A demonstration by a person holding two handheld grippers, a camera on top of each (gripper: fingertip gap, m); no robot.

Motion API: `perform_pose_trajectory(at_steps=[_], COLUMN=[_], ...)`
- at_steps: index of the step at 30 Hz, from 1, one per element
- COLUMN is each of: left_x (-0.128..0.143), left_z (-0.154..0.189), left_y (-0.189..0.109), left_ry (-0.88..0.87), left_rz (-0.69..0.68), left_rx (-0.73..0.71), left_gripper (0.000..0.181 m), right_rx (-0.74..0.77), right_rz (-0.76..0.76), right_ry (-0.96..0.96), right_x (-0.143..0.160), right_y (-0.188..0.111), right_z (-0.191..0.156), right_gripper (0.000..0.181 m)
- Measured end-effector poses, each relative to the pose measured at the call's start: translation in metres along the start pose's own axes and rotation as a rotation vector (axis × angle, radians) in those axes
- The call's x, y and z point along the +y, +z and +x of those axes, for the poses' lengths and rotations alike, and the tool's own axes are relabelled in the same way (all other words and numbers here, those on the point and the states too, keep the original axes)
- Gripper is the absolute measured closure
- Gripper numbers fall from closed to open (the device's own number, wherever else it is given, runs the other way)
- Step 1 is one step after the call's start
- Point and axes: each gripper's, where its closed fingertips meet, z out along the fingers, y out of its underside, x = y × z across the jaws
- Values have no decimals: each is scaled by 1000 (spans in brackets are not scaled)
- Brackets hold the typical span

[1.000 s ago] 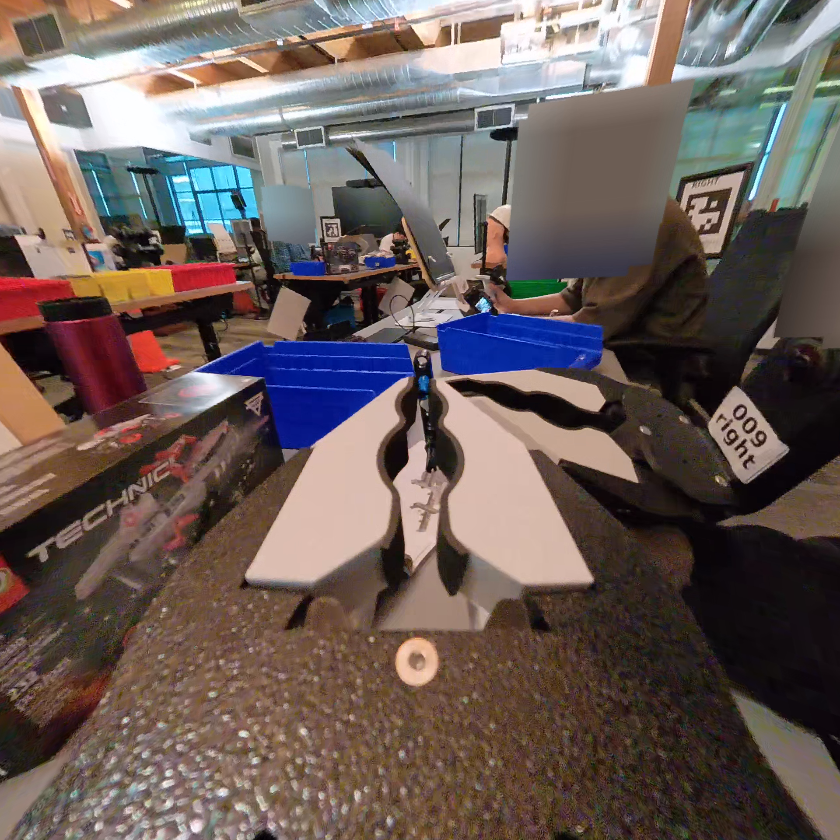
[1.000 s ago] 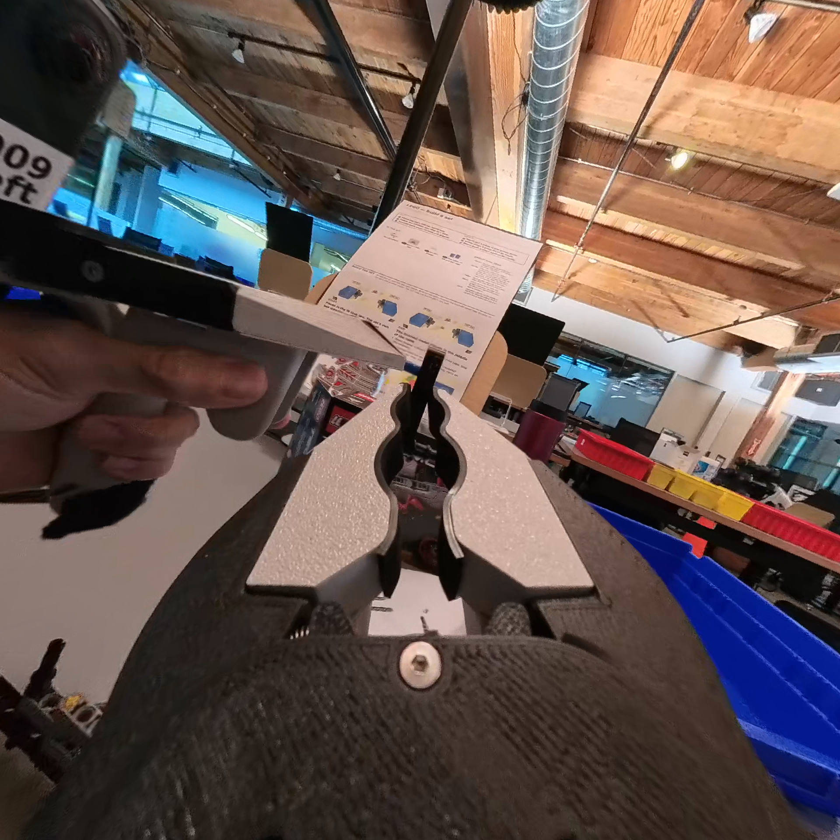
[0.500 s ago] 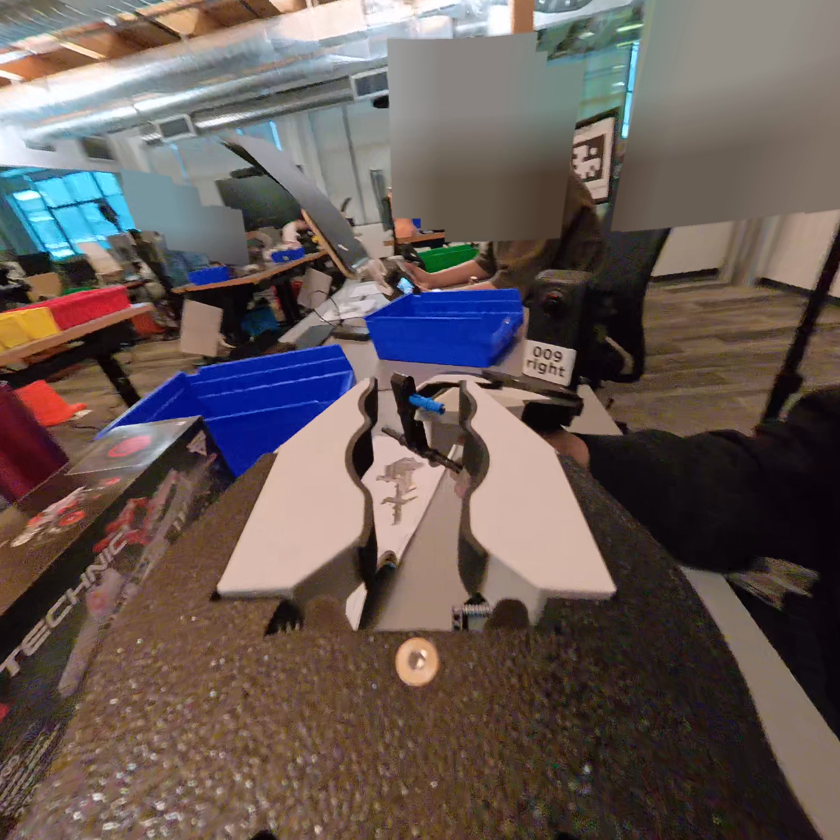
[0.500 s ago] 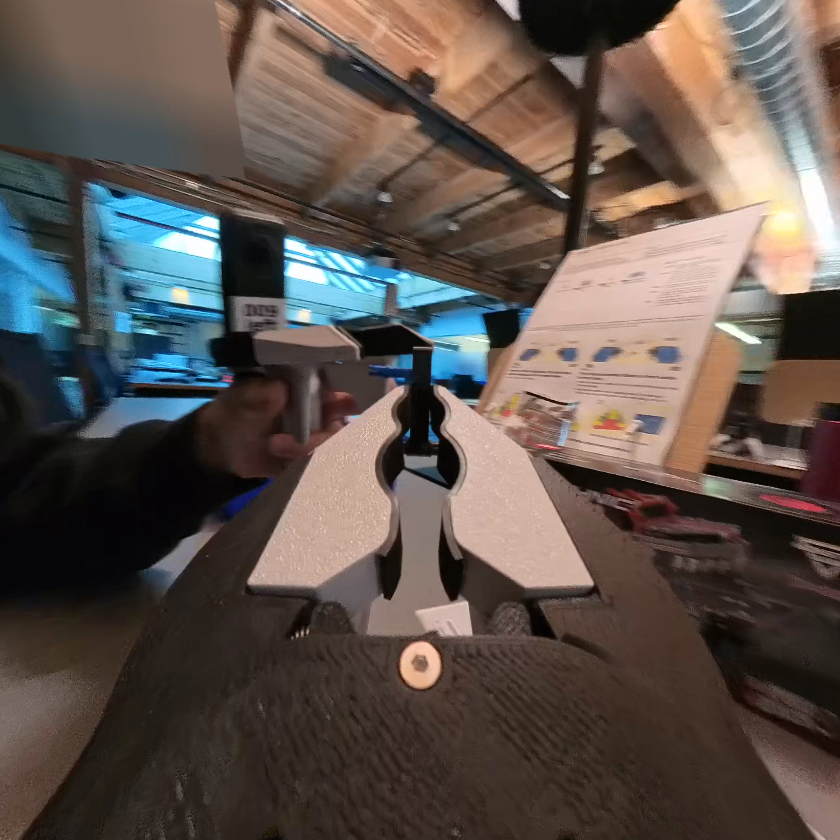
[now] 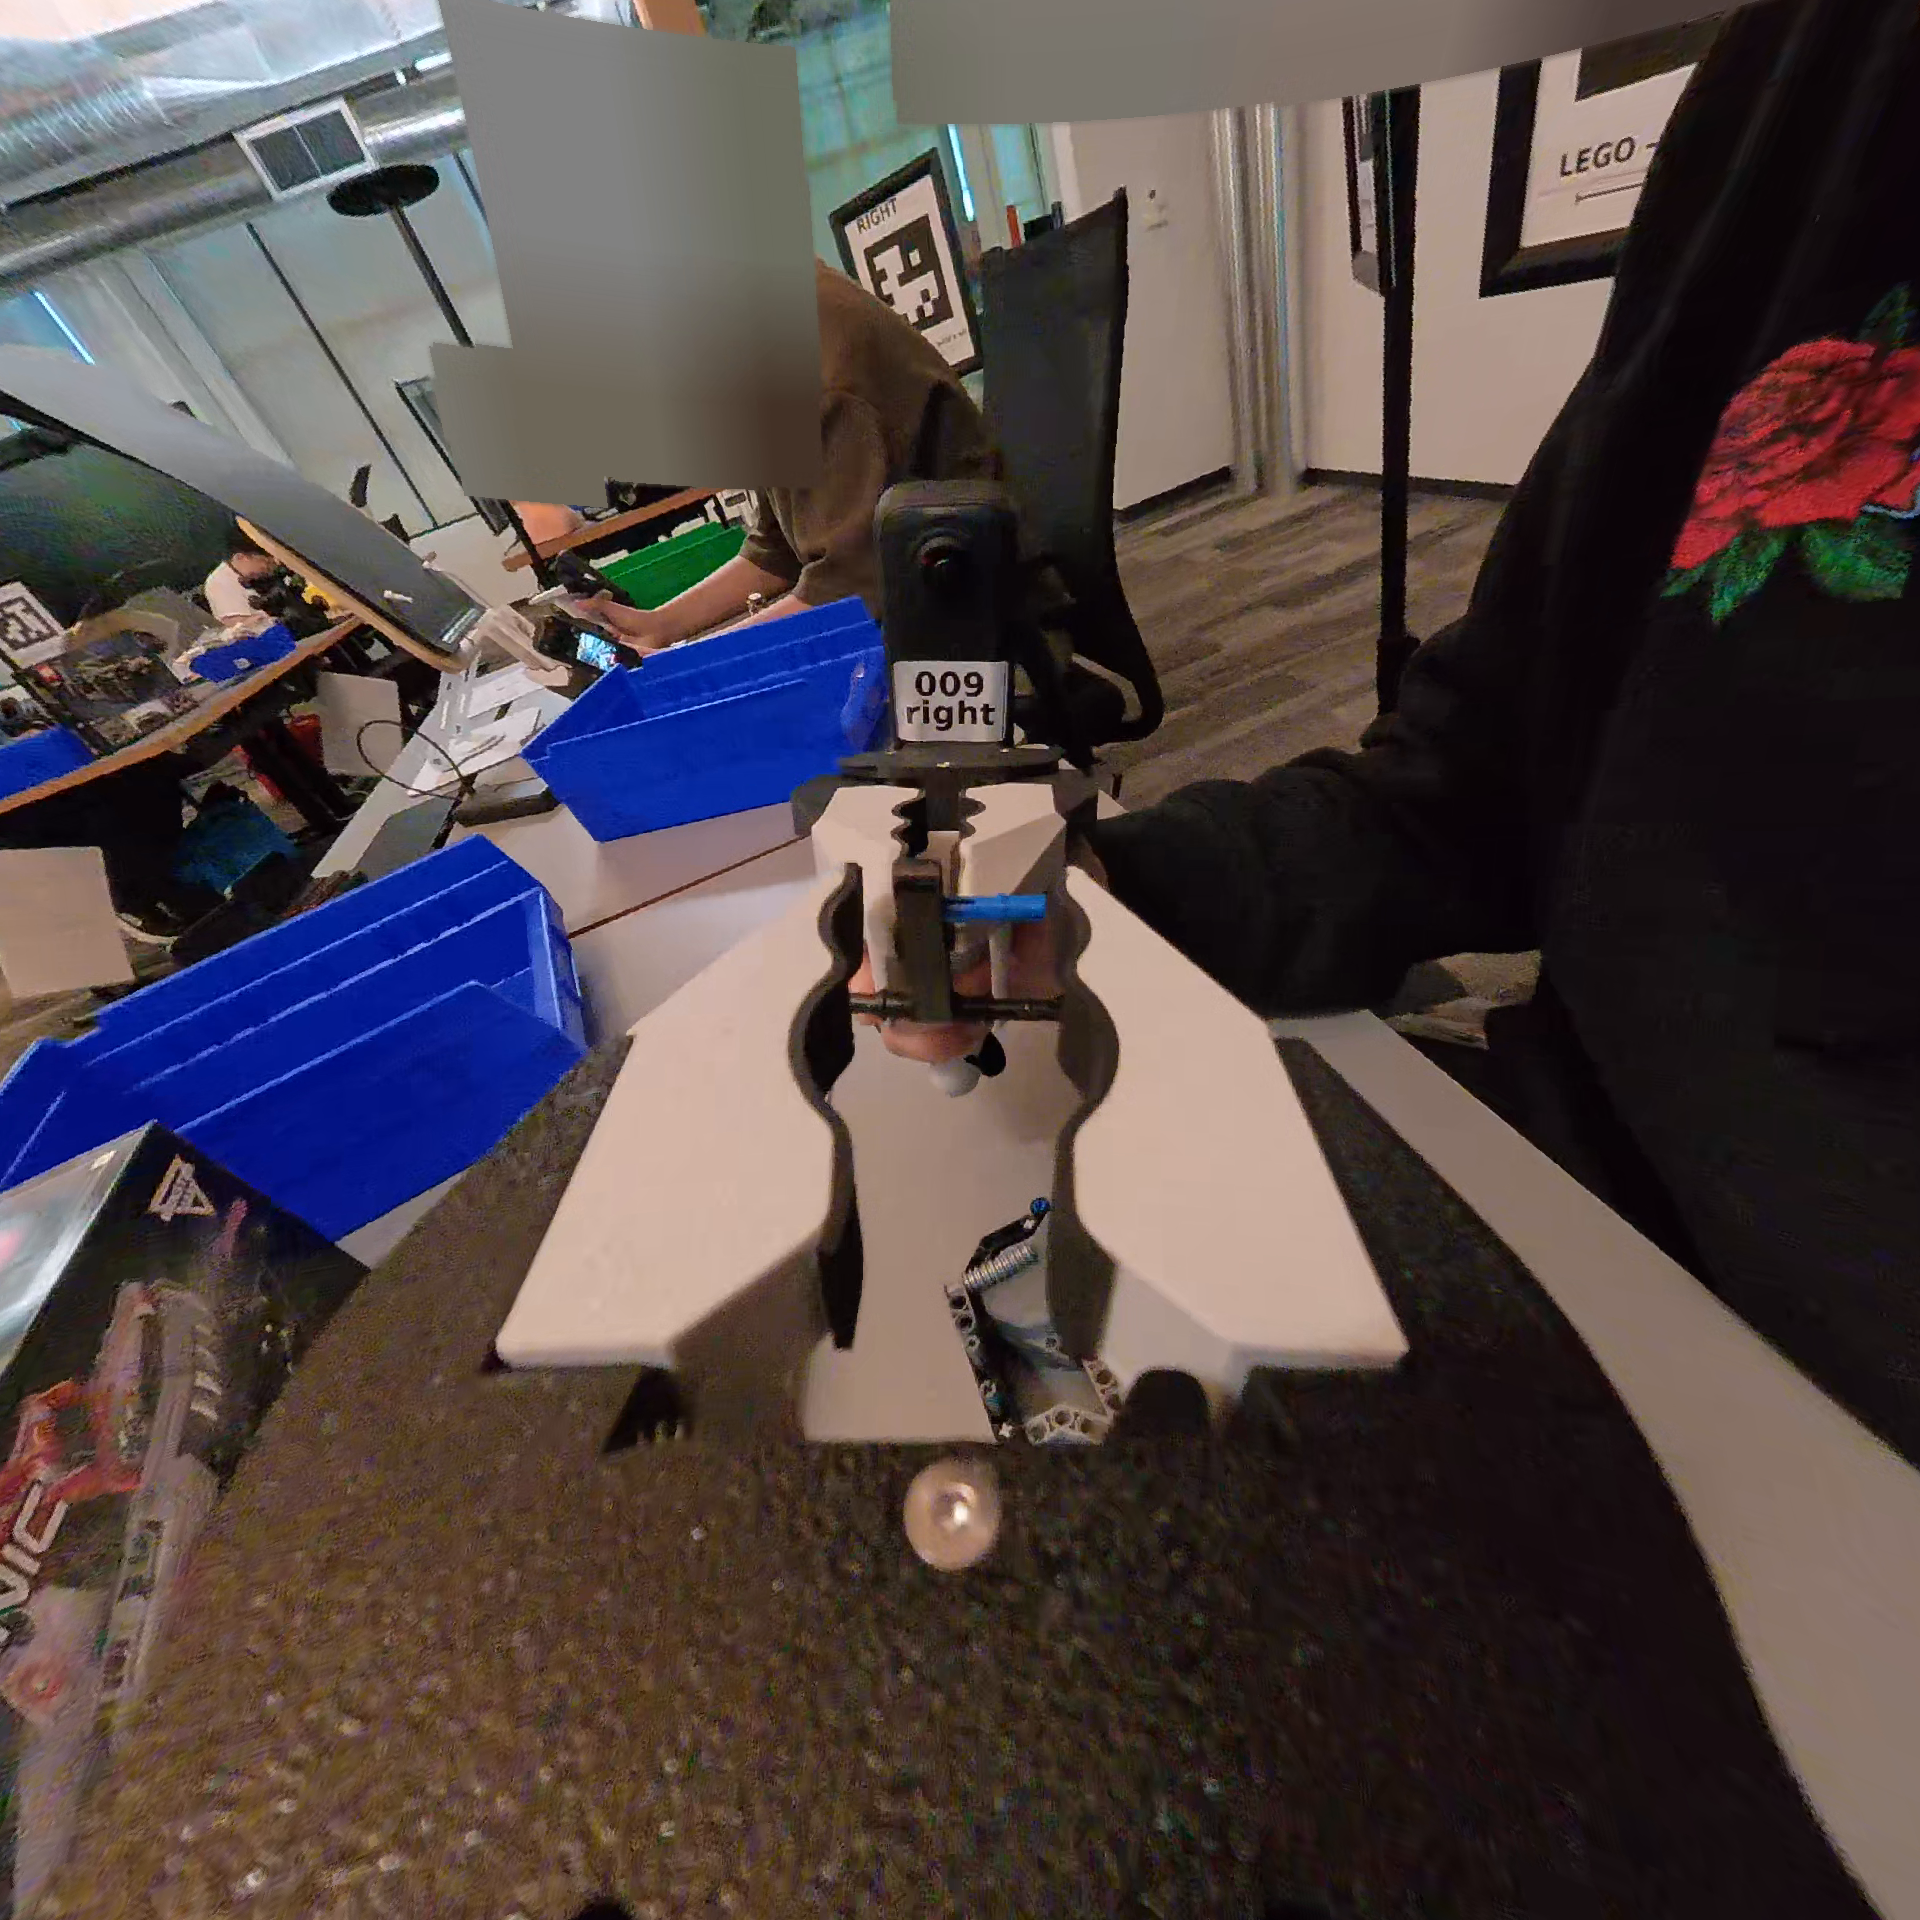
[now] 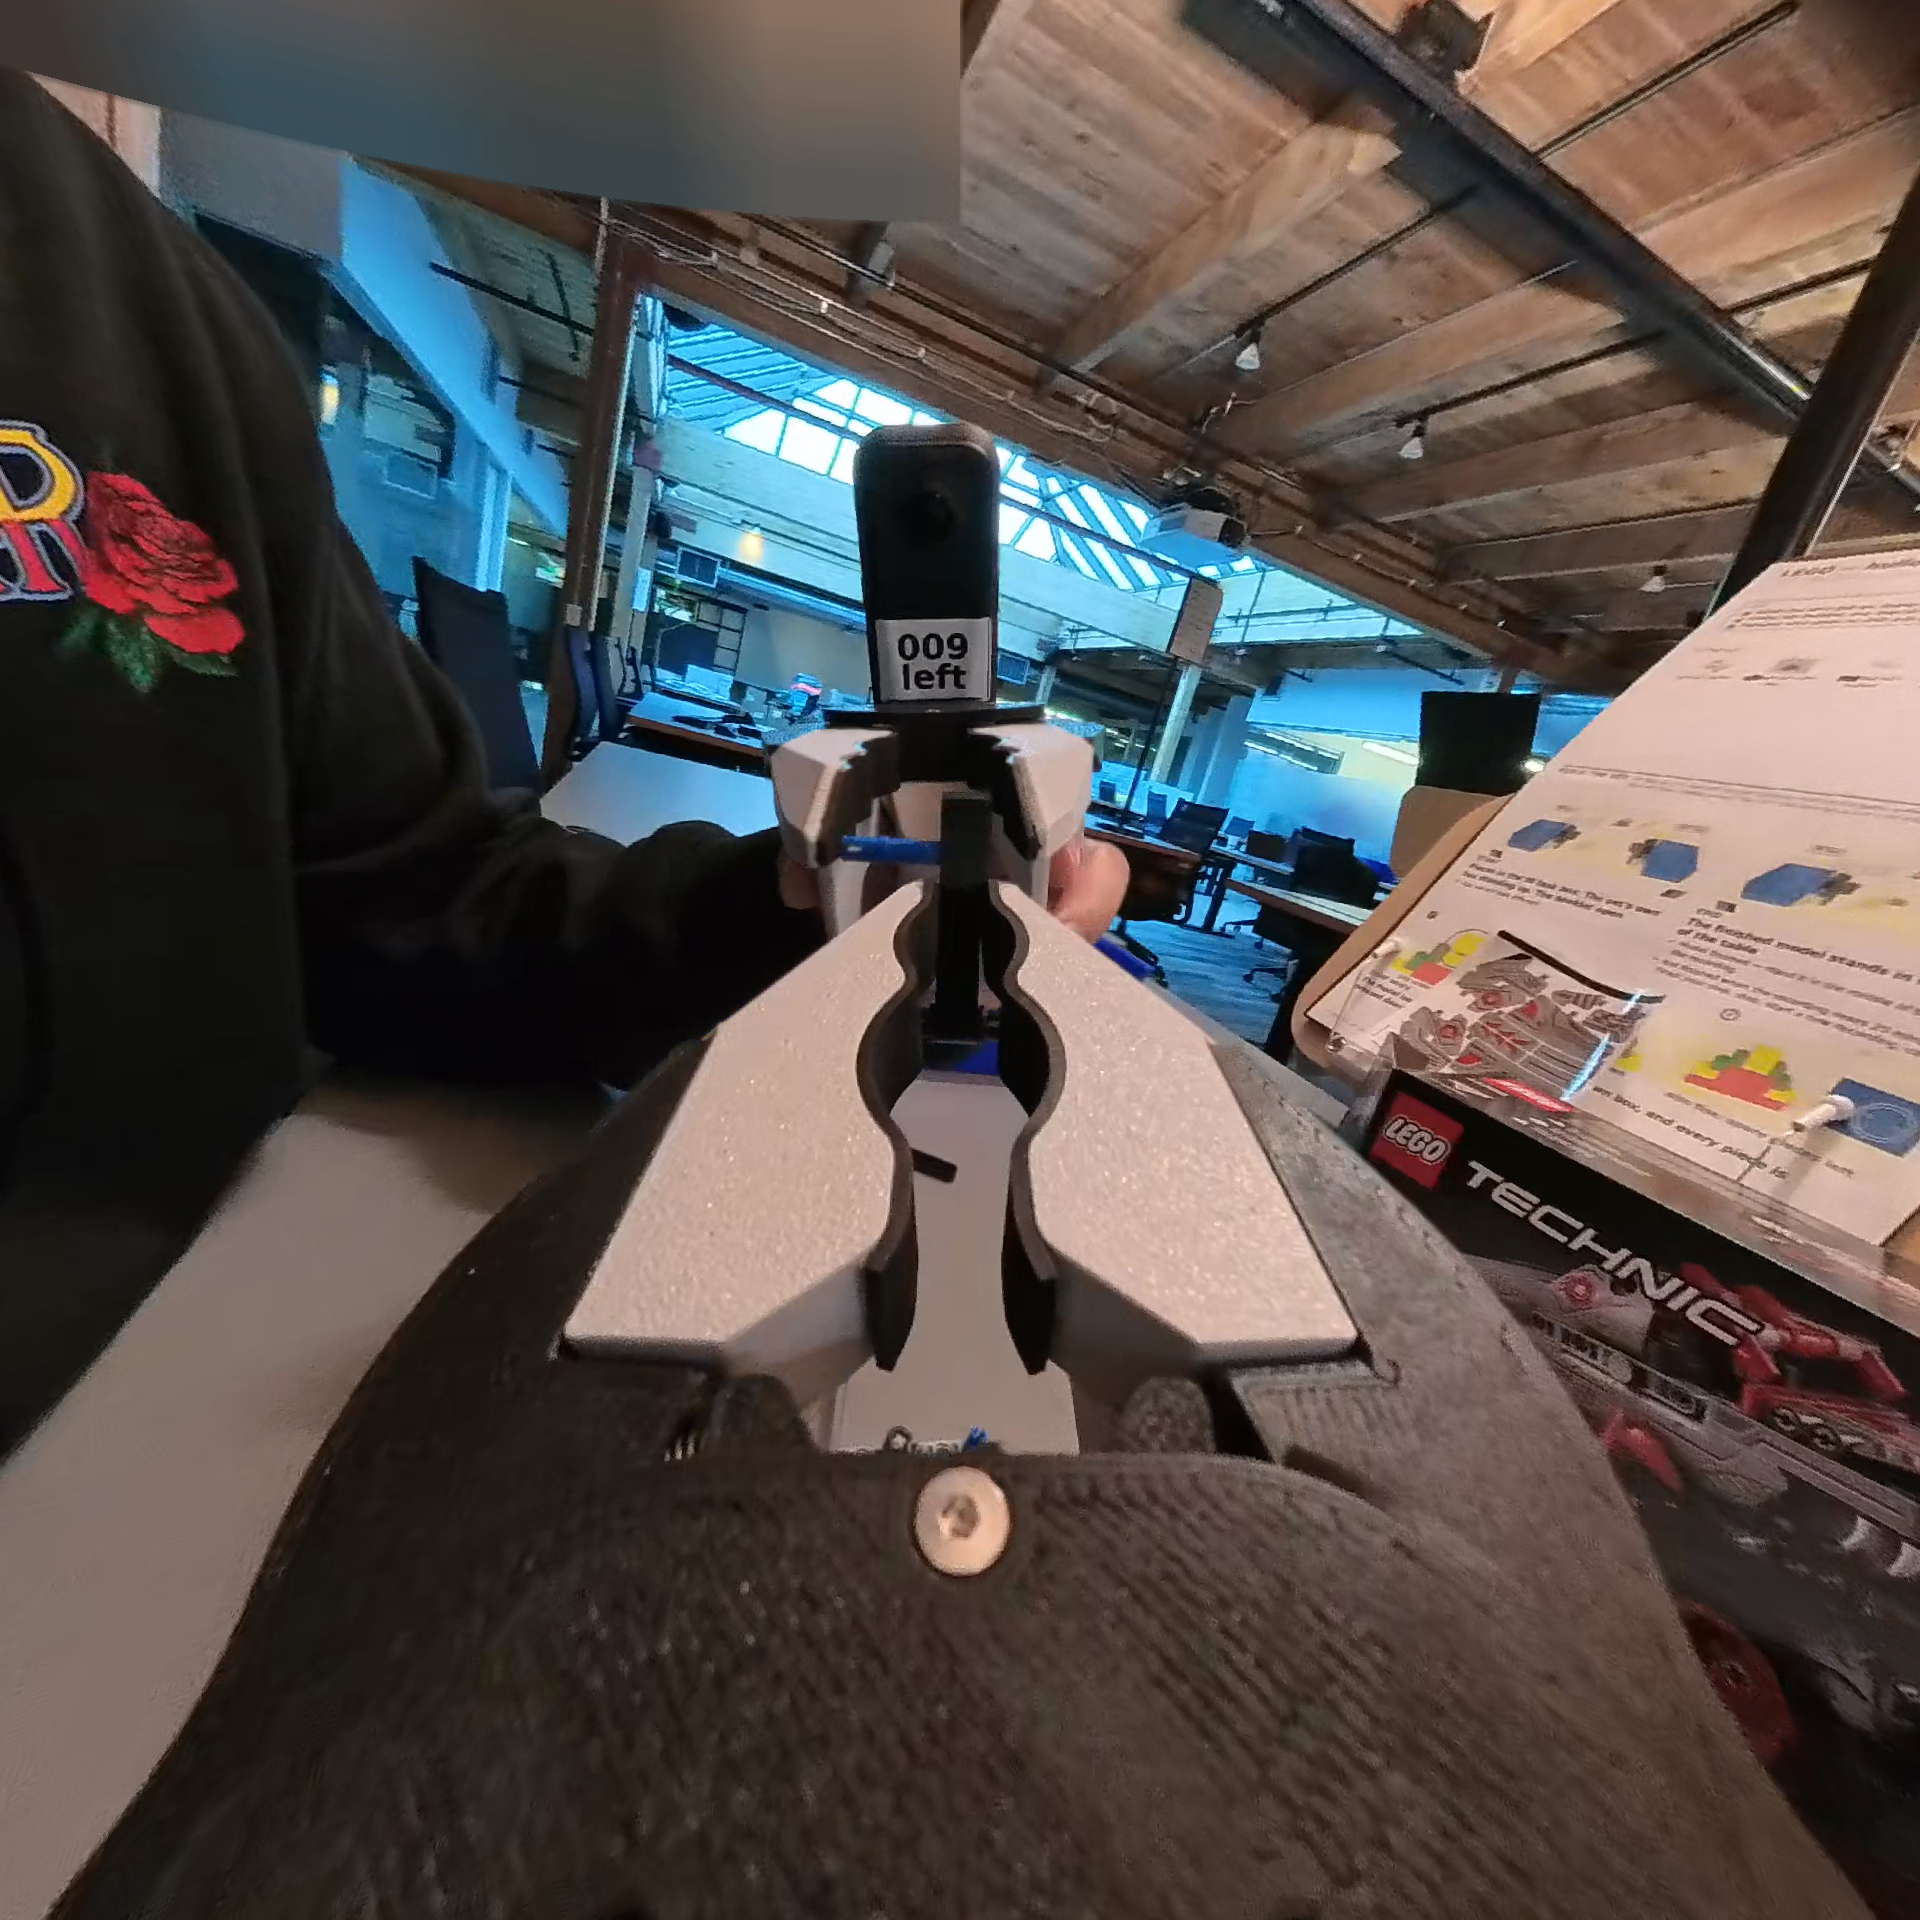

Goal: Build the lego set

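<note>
A black lego beam [image 5: 921,940] with a blue pin [image 5: 992,906] and a thin black axle [image 5: 1023,1004] through it is held in the air. My right gripper [image 6: 958,899] is shut on the beam [image 6: 961,935]. My left gripper [image 5: 956,904] faces it head on, open, its fingers on either side of the piece; the axle spans the gap. Each gripper shows in the other's view, the right one [image 5: 940,842] and the left one [image 6: 935,821]. The blue pin [image 6: 888,850] sticks out sideways. A small grey and black build with a spring [image 5: 997,1309] lies on the table below.
A lego set box [image 5: 135,1403] lies to the left of the white table [image 5: 1558,1299] and shows in the right wrist view [image 6: 1662,1299]. Blue bins [image 5: 312,1039] stand behind it. An instruction sheet on a stand [image 6: 1714,935] rises over the box. A person's black sleeve [image 5: 1351,883] crosses the right side.
My left gripper was shut on the black piece one second ago and has opened. Both grippers swung round to face each other. The right gripper now holds the piece.
</note>
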Motion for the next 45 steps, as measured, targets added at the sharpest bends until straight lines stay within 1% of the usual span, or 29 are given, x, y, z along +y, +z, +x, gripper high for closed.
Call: perform_pose_trajectory(at_steps=[3,4,7,9,16,20,22,29,31,33,38,41,43,45], left_x=[2,3,0,0,0,1,1,1,4,4,0,-1,-3,-2], left_z=[2,3,1,2,3,1,1,-4,-9,-9,-13,-16,-15,-16], left_y=[-1,-1,-3,-3,-2,-3,-3,-2,-2,-3,-6,-5,-5,-7], left_ry=[13,15,22,29,42,55,38,9,16,22,-29,-65,-84,-103], left_rz=[-20,-24,-13,-8,16,13,23,37,25,31,73,80,92,93], left_rx=[9,12,-2,6,24,15,25,8,-27,-33,-37,-46,-30,-18], left_gripper=[149,144,153,155,155,155,155,155,156,155,155,155,155,155], right_rx=[5,21,20,19,24,56,55,83,124,130,155,168,146,149], right_rz=[6,6,-3,-11,-31,-54,-58,-73,-106,-126,-132,-110,-81,-87], right_ry=[-4,-13,-30,-44,-72,-100,-94,-91,-113,-134,-76,-33,20,42], right_x=[-1,-2,-3,-3,-3,-2,-2,-1,2,2,-1,-3,-5,-3], right_y=[3,3,4,4,3,4,4,3,3,5,8,7,8,9], right_z=[-1,1,0,-1,-1,1,1,6,11,11,14,18,16,17], right_gripper=[176,176,176,176,176,176,176,176,176,176,176,176,176,176])
